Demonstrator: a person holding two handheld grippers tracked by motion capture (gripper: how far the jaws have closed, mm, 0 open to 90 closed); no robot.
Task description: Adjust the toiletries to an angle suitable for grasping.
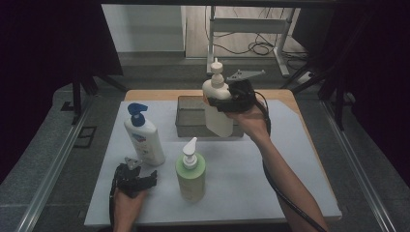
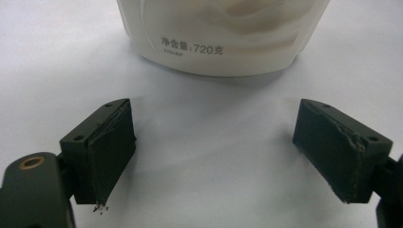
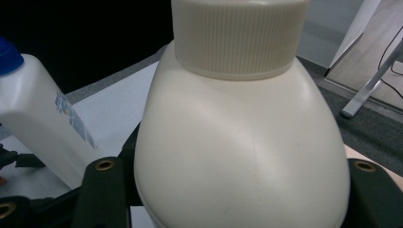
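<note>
Cream pump bottle pinched in right tongs; left tongs spread before "720克" bottle.

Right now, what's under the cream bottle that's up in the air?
Under the cream bottle, held by the right gripper, sits a grey box on the white mat. The bottle covers part of the box; its inside cannot be seen.

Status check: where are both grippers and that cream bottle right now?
Right gripper shut on cream pump bottle, held above grey bin. Left gripper open, empty, low on mat facing white bottle. Nothing blocking the bin.
</note>
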